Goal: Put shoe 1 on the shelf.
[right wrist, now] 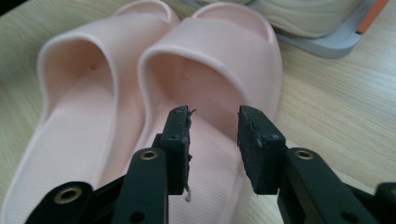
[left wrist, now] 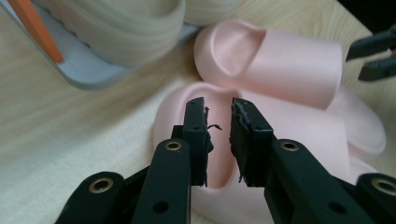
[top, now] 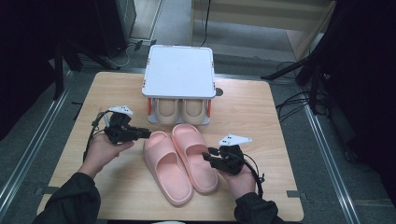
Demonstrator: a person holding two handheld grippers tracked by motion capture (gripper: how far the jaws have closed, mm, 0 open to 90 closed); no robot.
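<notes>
two pink slides (top: 180, 161) lie side by side mid-surface, toes toward 12 o'clock, right in front of the rack (top: 180, 70) that already carries a beige pair (top: 180, 110) on its lower shelf. that placement reads like a staging spot: toes aimed at the rack, pair kept together so each hand can take one.

left hand-held gripper (top: 147, 134) sits at 9 o'clock of the pair, level with the toe of the left slide (top: 163, 163), jaws a little apart and pinching nothing. right hand-held gripper (top: 206, 157) waits at 3 o'clock, by the side of the right slide (top: 195, 156), jaws also apart, empty. one tool per shoe, coming in from the outer flanks, so neither blocks the other, i'd say.

now the views. the high one gives the layout: wooden surface (top: 252, 116), white rack top, both forearms coming in from 6 o'clock. it can't tell how close the jaws are to the rubber. the left gripper view fills that in: jaws straddling the toe rim of the near slide (left wrist: 289, 135), gap narrow, frayed pads (left wrist: 243, 126), whether they touch the rim i can't tell; the other tool's tips peek in at 2 o'clock (left wrist: 373, 56). the right gripper view looks up the footbeds from the heel side, with its jaws wider apart over the right slide's (right wrist: 210, 70) bed, and the ribbed texture shows.
</notes>
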